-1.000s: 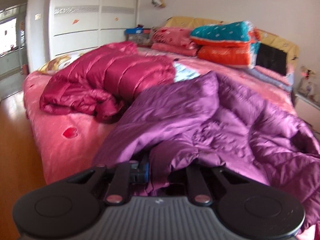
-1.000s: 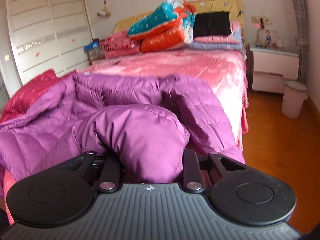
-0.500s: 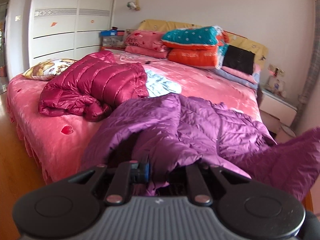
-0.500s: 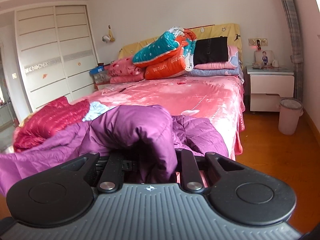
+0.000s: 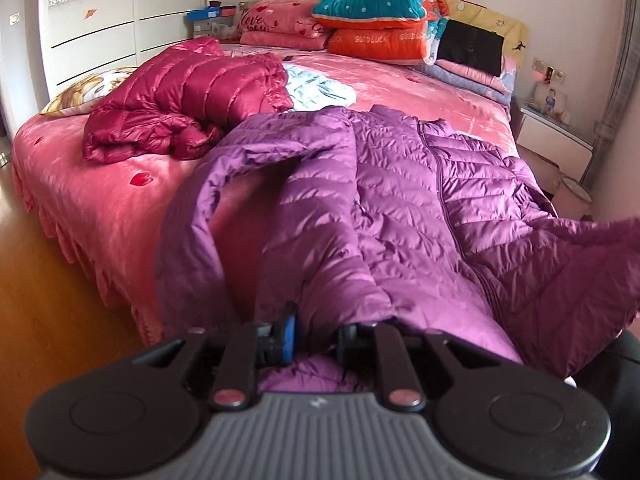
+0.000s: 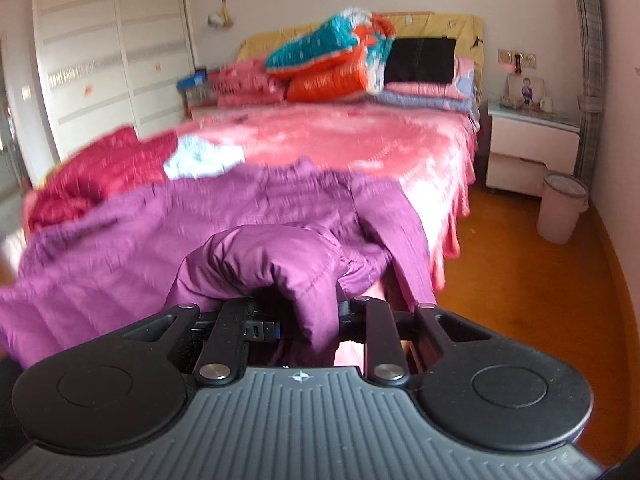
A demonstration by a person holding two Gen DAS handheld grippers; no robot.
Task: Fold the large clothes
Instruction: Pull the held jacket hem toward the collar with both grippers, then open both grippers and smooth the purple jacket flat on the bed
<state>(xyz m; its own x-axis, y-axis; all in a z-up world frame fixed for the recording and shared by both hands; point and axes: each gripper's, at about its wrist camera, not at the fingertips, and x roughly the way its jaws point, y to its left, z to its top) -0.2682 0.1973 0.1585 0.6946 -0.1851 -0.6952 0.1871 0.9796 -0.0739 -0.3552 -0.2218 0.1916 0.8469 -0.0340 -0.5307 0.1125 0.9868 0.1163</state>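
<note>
Left wrist view: left hand-held gripper (image 5: 316,336) nipping the near hem of the purple down jacket (image 5: 400,200), jaws narrow and easing apart, fabric between the blue pads and apparently pressed by them. Jacket spread ahead of the hand-held gripper across the near end of the bed (image 5: 100,200), front up, zip running away up the middle, one flap thrown back just left of centre and showing the bedcover through the gap; likely gripped at the hem so the body can be drawn flat before any fold. Quilted, glossy, puffy, much wrinkled. Red down jacket (image 5: 188,96) heaped farther ahead to the left, a pale blue cloth (image 5: 320,88) just beyond it, stacked quilts (image 5: 380,20) at the far headboard. Right wrist view, blurred: right hand-held gripper (image 6: 310,324) pinching a bunched fold of the same purple jacket, jaws narrow and opening slightly, cloth draped over and between them. Rest of the jacket stretched ahead and to the left over the bed corner. Bin (image 6: 564,208) on the floor off to the right.
</note>
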